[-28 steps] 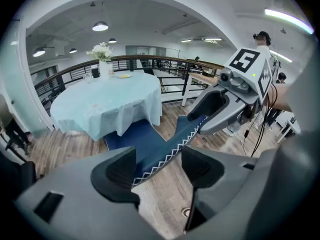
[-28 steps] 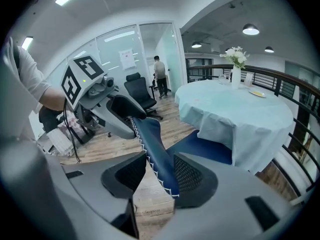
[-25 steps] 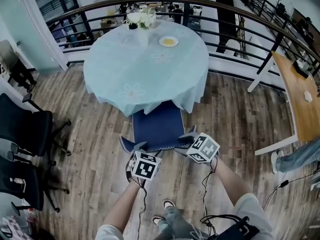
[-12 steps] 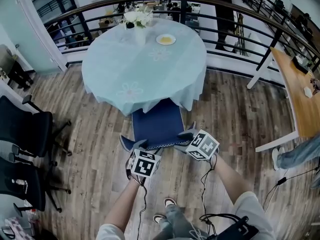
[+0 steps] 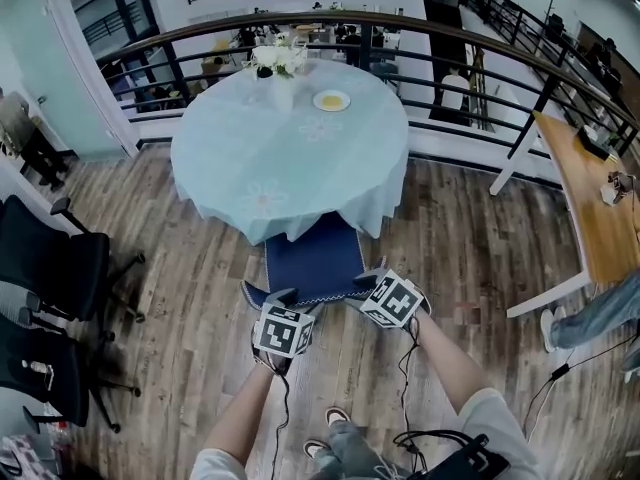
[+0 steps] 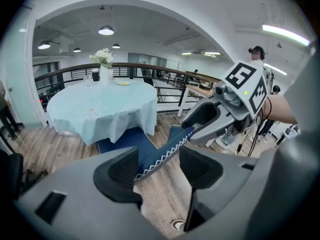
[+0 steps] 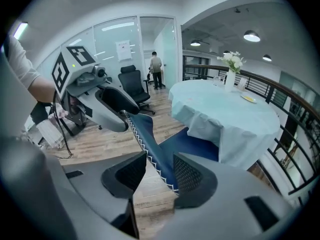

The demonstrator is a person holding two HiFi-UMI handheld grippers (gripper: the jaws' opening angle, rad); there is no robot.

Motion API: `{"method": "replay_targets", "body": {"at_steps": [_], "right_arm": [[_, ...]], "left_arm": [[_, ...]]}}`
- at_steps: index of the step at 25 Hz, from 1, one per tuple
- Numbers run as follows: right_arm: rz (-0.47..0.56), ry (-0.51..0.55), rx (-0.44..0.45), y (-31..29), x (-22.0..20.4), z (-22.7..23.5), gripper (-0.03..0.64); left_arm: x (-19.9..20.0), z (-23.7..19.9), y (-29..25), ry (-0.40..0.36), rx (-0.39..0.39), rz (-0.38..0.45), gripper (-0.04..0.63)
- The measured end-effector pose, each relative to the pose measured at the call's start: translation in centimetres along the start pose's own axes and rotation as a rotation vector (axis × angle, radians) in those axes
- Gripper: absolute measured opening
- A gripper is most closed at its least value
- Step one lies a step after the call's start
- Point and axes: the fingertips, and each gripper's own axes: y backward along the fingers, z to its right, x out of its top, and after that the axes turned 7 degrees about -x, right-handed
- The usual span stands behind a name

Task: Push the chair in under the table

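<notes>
A chair with a dark blue cover (image 5: 310, 253) stands at the round table (image 5: 290, 158), its seat partly under the pale blue tablecloth. Its backrest's top edge (image 5: 300, 296), trimmed with white zigzag, faces me. My left gripper (image 5: 280, 300) straddles that edge's left end. Its jaws have just been closing, and the backrest (image 6: 160, 151) lies between them with a gap on the right side. My right gripper (image 5: 372, 273) straddles the right end. There the backrest (image 7: 150, 144) leans on the right pad, well apart from the left pad.
A vase of white flowers (image 5: 278, 60) and a plate (image 5: 331, 100) stand on the table's far side. Black office chairs (image 5: 50, 258) are at the left. A curved railing (image 5: 470, 28) runs behind, and a wooden desk (image 5: 590, 198) with a person's leg (image 5: 600, 308) is at the right.
Both grippers stay at the backrest's top edge. The head view has tilted up a little. The chair shows no clear movement.
</notes>
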Motion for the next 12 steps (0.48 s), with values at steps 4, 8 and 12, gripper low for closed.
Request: {"method": "replay_targets", "body": {"at_steps": [4, 8, 12], "right_arm": [[0.124, -0.114, 0.005, 2.4, 2.5, -0.4, 0.175], [0.203, -0.204, -0.035, 4.7, 3.5, -1.3, 0.173], [0.198, -0.208, -0.154, 6.3, 2.6, -2.6, 0.111]], "left_arm": [[1.3, 1.9, 1.8, -0.035, 0.007, 0.055, 0.253], [0.9, 4.0, 3.9, -0.068, 0.023, 0.085, 0.207], [-0.1, 5.7, 6.2, -0.083, 0.043, 0.113, 0.153]]}}
